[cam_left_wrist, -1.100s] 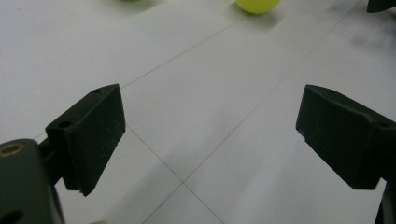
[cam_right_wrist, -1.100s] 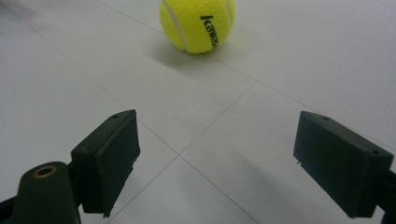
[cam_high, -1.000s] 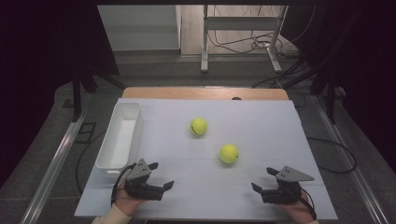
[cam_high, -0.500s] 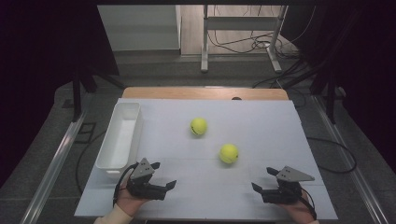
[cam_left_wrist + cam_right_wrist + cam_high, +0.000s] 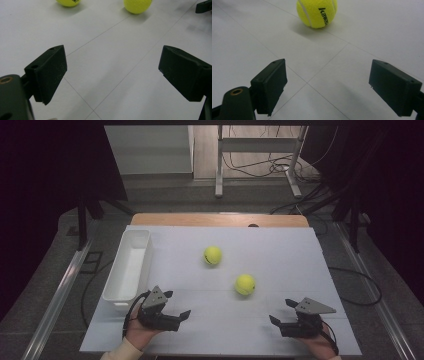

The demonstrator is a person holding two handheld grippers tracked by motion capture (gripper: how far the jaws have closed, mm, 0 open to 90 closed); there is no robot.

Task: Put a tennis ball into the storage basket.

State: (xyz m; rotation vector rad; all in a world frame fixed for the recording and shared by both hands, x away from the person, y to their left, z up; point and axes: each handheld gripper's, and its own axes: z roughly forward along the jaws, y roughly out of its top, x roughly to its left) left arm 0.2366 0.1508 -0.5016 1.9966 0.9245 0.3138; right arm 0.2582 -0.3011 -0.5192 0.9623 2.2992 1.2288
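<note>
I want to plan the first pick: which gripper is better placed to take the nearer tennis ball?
Probably the right gripper. The nearer tennis ball lies closer to it than to the left gripper, and sits straight ahead of its open jaws in the right gripper view.

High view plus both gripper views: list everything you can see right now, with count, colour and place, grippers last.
Round felt tennis balls: two, yellow-green; one mid-table, one nearer the person and further right, apart from each other.
Rectangular plastic bin: one, white, along the table's left edge, nothing visible inside.
Table board: one, white, faint seams, wooden edge at the far side.
Cables and metal frame legs: several, on the floor beyond the table.
Left gripper: one, black, near-left, jaws apart, holding nothing.
Right gripper: one, black, near-right, jaws apart, holding nothing.
</note>
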